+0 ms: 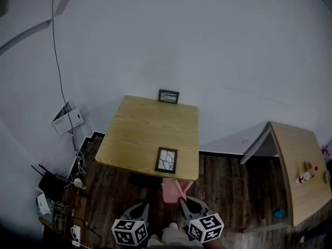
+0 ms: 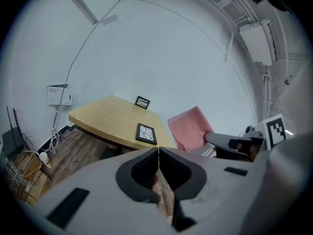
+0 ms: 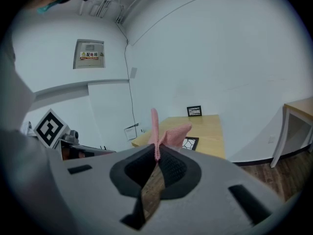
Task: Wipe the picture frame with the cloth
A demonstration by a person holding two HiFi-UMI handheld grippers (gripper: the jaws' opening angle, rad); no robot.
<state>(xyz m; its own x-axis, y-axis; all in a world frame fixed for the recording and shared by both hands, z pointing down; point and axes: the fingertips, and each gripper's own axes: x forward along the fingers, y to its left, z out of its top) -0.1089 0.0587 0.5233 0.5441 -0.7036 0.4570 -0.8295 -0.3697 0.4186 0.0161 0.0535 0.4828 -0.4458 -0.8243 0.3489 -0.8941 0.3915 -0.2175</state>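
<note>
Faces a wooden worktop [image 1: 150, 131] pushed up against a pale wall [image 1: 207, 45], with a gripper in each hand low in the head view, both pointing toward the worktop's near edge.

Pinches a pink cloth [image 1: 173, 190] in the right gripper [image 1: 182, 199] - jaws closed on one fold, the rest of the cloth standing up and forward past the tips. Holds the cloth in the air just in front of the worktop's near edge, apart from the picture frame [image 1: 166, 160].

Holds the left gripper [image 1: 146, 206] just beside the right one, jaws pressed together with nothing between them.

Finds the picture frame lying flat on the worktop close to the near edge, right of the middle: dark border, pale picture with dark branching lines. Finds a second frame [image 1: 168, 96] of the same kind upright at the far edge, against the wall.

Elsewhere:
- off to the right, well apart from the worktop, a second table [image 1: 303, 154] of the same light wood, a small bottle [image 1: 306, 175] on it
- dark wooden floor [image 1: 228, 185] beneath
- at the left, a tangle of cables [image 1: 65, 193] on the floor, and a printed sheet [image 1: 67, 119] against the wall - print too small to read.
</note>
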